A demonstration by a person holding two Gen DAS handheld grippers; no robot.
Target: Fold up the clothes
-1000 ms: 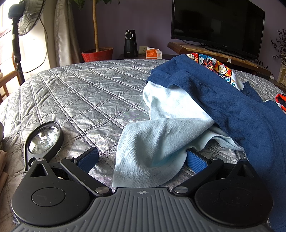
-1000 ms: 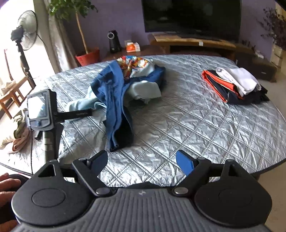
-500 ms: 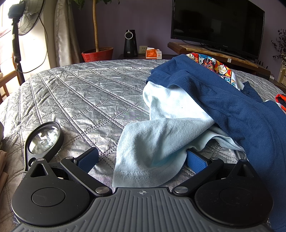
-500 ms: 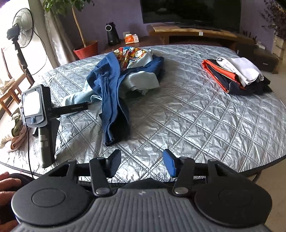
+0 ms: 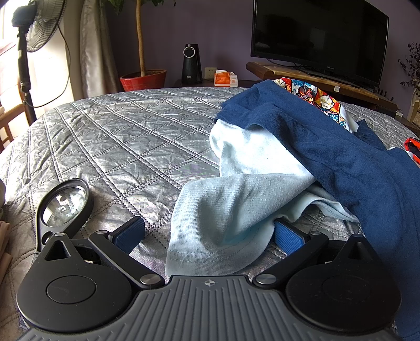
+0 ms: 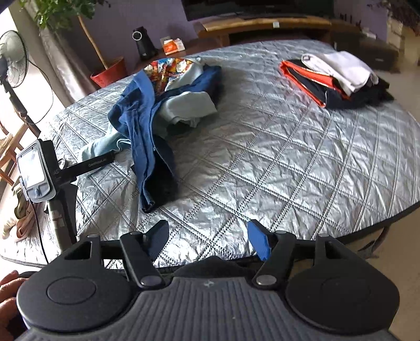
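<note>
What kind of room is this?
Most likely a home living room: a flat-screen television on a wooden stand, a potted plant, and a standing fan near the quilt-covered table.

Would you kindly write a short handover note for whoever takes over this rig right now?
Left tool: open, resting on the quilted table; the hem of the light blue garment lies between its fingers, not pinched.
Right tool: empty, opening, over the table's near edge.
Clothes: the navy garment is draped over the light blue one, with a cartoon-print piece at the far end of that heap. A folded stack sits at the far right in the right wrist view.
Done: that stack.
Left: the three loose pieces; nothing is gripped yet.
</note>
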